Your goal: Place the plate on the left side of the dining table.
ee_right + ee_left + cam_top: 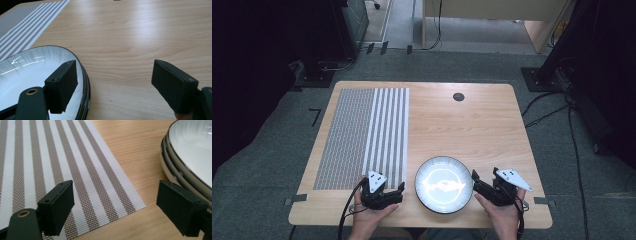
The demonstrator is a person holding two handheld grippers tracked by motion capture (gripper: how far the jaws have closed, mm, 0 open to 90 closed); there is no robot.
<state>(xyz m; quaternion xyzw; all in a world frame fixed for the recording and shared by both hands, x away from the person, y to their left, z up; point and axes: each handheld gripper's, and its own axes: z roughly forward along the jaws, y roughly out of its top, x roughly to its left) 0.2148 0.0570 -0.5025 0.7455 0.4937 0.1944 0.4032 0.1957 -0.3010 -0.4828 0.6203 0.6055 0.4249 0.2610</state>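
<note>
A stack of white plates with dark rims [444,184] sits near the table's front edge, between my two grippers. My left gripper [400,189] rests just left of the stack, open and empty, its far jaw close to the plates' rim [172,167]. My right gripper [475,179] stands open on the right side of the stack, one jaw over the plate's edge [83,72] and the other above bare wood. Nothing is between either pair of jaws.
A striped woven placemat [364,136] covers the table's left part; its near corner [140,206] lies beside my left gripper. A small dark round cap [458,97] sits at the back of the wooden table [482,130]. Cables run over the floor to the right.
</note>
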